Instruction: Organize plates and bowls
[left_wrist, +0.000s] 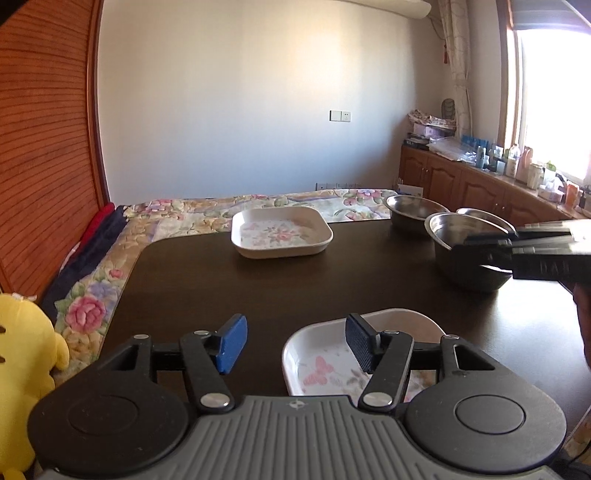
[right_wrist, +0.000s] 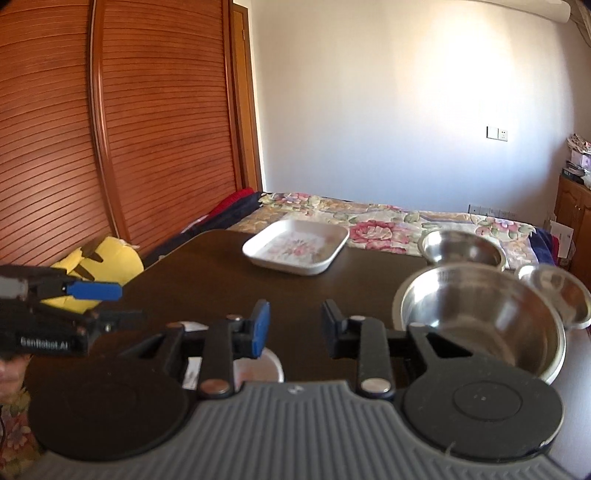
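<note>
Both claws gape, holding nothing: left gripper (left_wrist: 297, 345) over the floral melamine plate (left_wrist: 325, 369), lower right; rigid, light, slippery — pinch its rim.

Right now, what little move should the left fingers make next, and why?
Probably ease the open left gripper right and down so its fingers straddle the rim of the near floral plate. Only the right finger is over that plate, and nothing is gripped yet.
</note>
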